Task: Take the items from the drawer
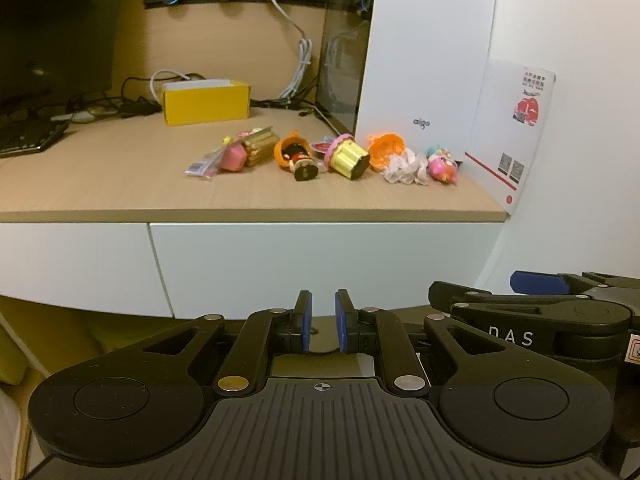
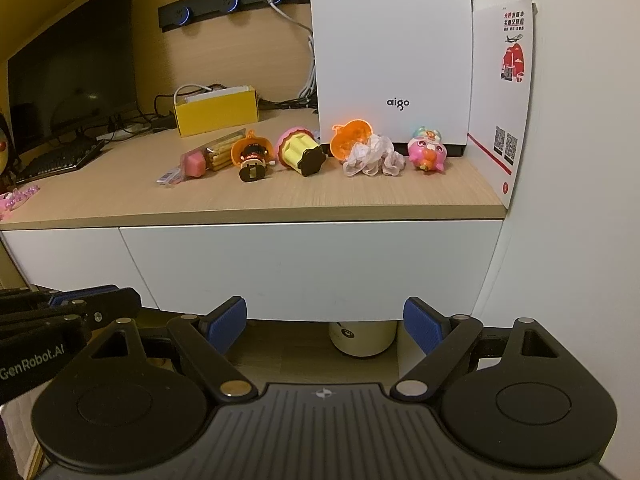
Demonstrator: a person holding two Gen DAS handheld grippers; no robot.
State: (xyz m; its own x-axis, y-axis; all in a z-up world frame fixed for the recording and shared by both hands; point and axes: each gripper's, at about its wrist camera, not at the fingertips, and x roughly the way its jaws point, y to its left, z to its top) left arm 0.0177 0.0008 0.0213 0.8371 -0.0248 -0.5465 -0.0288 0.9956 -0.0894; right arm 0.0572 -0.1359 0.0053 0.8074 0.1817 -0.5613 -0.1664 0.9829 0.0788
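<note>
Facing a closed white drawer front (image 2: 304,268) under the wooden desktop (image 2: 280,196); both grippers hover in front of it, touching nothing. Left gripper (image 1: 323,320) has its blue pads nearly together with a narrow gap, nothing between them. Right gripper (image 2: 325,326) stands wide open, also empty. A row of small toys already sits on the desktop: a pink block (image 2: 193,163) against a pack of biscuit sticks (image 2: 222,151), a wind-up figure in an orange shell (image 2: 252,159), a pink-and-yellow cupcake toy (image 2: 300,152), an orange capsule half (image 2: 352,138) with crumpled clear wrap (image 2: 372,157) in front of it, and a pink pig-like toy (image 2: 426,155), all just in front of the white aigo unit (image 2: 390,52). I'd guess these came out of the drawer, but can't confirm; drawer contents are hidden. No handle visible on the front, so my read is the lower edge is the pull point. Suggest: bring the open right gripper under that bottom lip near the middle, hook or pinch the panel, and pull straight back without twisting so the slide doesn't bind. Keep the left clear of the drawer's travel, and open it wider before reaching in. Watch the seam to the neighbouring panel (image 2: 60,252) on the left: grab the correct front.
</note>
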